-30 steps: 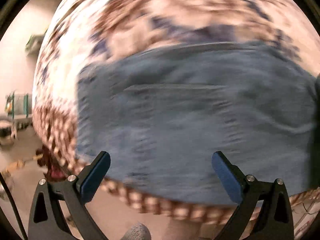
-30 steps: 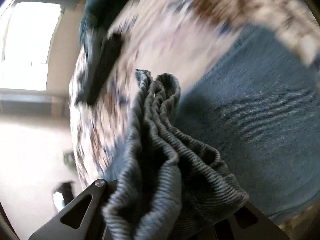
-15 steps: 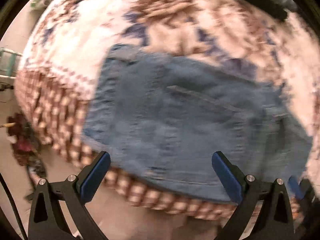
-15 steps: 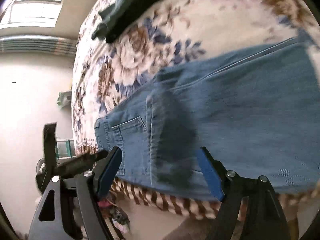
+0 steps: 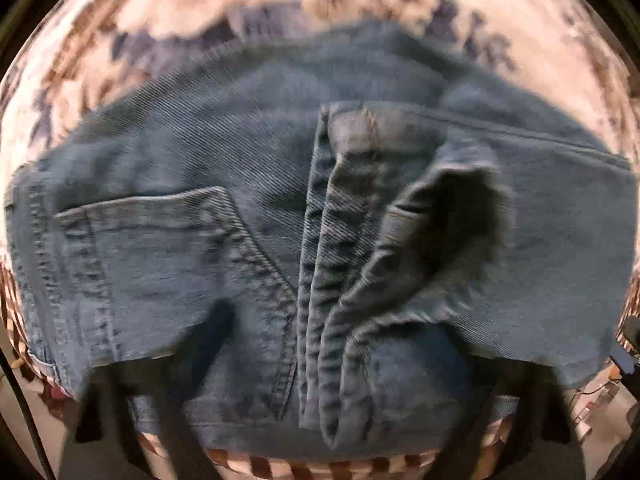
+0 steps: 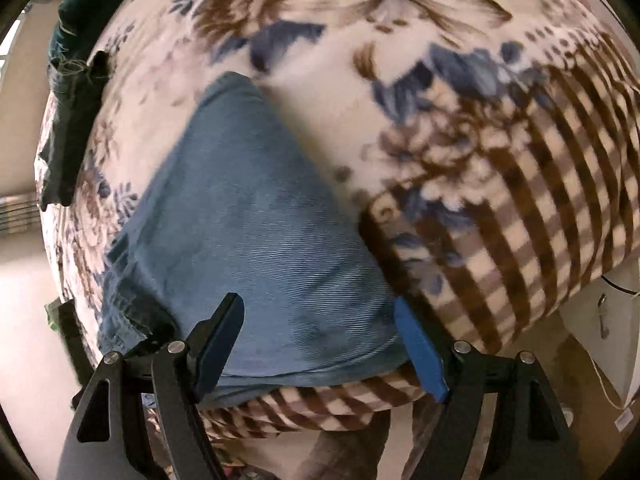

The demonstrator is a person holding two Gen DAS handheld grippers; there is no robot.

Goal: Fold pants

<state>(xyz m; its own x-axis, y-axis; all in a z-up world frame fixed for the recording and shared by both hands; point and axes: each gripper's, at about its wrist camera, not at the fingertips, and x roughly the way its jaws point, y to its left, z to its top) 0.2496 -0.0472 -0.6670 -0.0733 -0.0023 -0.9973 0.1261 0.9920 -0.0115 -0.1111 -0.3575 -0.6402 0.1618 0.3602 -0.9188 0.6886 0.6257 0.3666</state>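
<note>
A: In the left wrist view the left gripper (image 5: 320, 420) is smeared to dark shapes under the blue jeans (image 5: 280, 220); whether its fingers (image 5: 120, 420) grip anything, I cannot tell.

B: And the floral blanket (image 5: 200, 12) there is all blur. In the right wrist view, the dark green cloth (image 6: 72, 92) is cut off at the left edge, possibly another garment.

The left wrist camera sits very close over the folded blue denim pants (image 5: 248, 208), looking down along its fingers at the pocket and hems. The right wrist camera is a little farther back, facing across the same pants (image 6: 256, 240) and the floral, brown-checked blanket (image 6: 500, 208) both views share.
</note>
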